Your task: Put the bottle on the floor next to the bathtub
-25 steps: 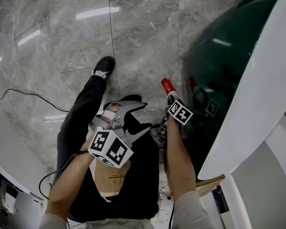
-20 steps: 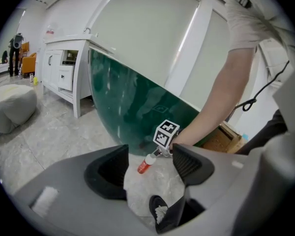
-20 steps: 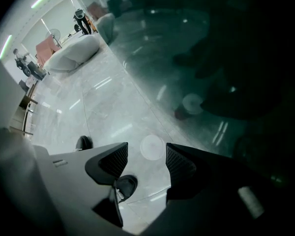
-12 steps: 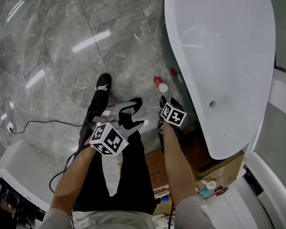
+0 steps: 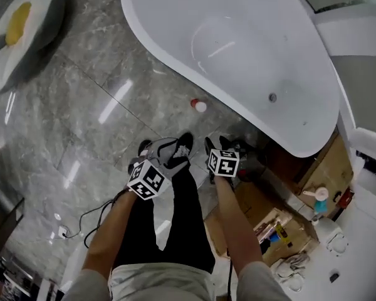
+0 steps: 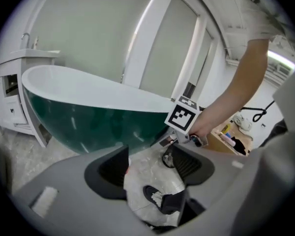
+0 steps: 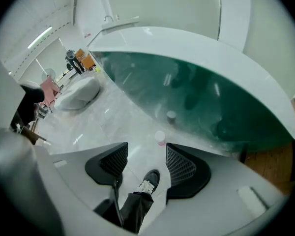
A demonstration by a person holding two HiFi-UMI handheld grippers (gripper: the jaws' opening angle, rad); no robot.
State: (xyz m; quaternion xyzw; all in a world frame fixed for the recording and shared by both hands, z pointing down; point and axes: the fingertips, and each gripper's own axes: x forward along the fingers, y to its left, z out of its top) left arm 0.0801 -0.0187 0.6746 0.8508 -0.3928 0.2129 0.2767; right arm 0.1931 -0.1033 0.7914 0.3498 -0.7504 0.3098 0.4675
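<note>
The bottle [image 5: 197,105], red with a white cap, stands on the grey marble floor close to the bathtub [image 5: 238,49]. In the right gripper view the bottle [image 7: 160,137] is beyond the jaws, in front of the tub's dark green side [image 7: 206,97]. My right gripper [image 7: 146,163] is open and holds nothing. In the head view the right gripper [image 5: 225,150] is held near my feet, well back from the bottle. My left gripper [image 5: 163,150] is beside it, and the left gripper [image 6: 150,168] is open and empty.
My black shoes [image 5: 183,144] stand below the grippers. Cardboard boxes [image 5: 329,168] and a white counter with small items [image 5: 319,196] are at the right. A fried-egg-shaped cushion [image 5: 19,17] lies at the far left, and a cable [image 5: 88,215] runs over the floor.
The right gripper has drawn back from the bottle, which stays standing on the floor by the tub. The head view has risen and now takes in the whole tub.
</note>
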